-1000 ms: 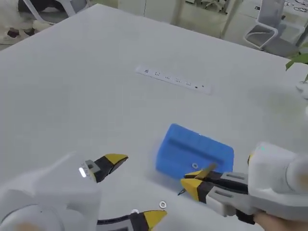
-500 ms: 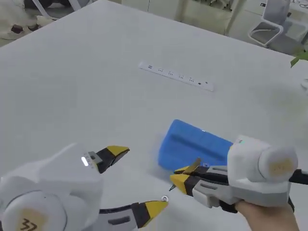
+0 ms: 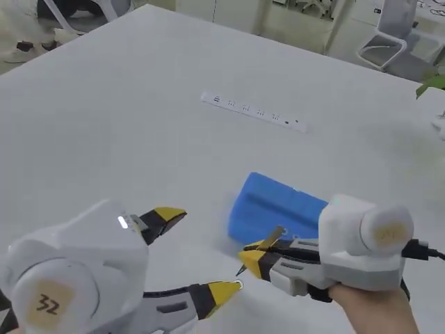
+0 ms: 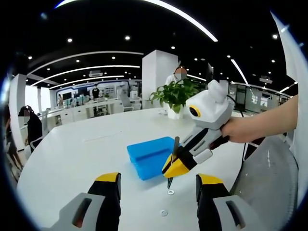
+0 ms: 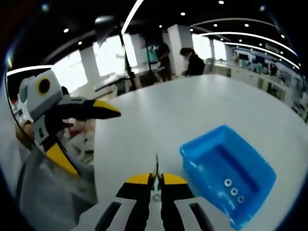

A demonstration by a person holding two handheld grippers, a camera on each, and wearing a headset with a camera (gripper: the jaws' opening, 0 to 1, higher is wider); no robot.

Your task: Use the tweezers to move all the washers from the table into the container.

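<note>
A white surface (image 3: 125,104) is carrying a blue container (image 3: 278,205). The left tool (image 3: 197,253) is hovering beside the container with its jaws spread wide, gripping nothing. The right tool (image 5: 156,179) is clamping the tweezers (image 4: 174,147), aiming their tip down at the surface just in front of the container. Three washers (image 5: 234,191) are lying inside the container. Two loose washers (image 4: 171,192) are lying on the surface near the container, one just beside the tweezers' tip. The task is looking partly done, with at least two waiting.
</note>
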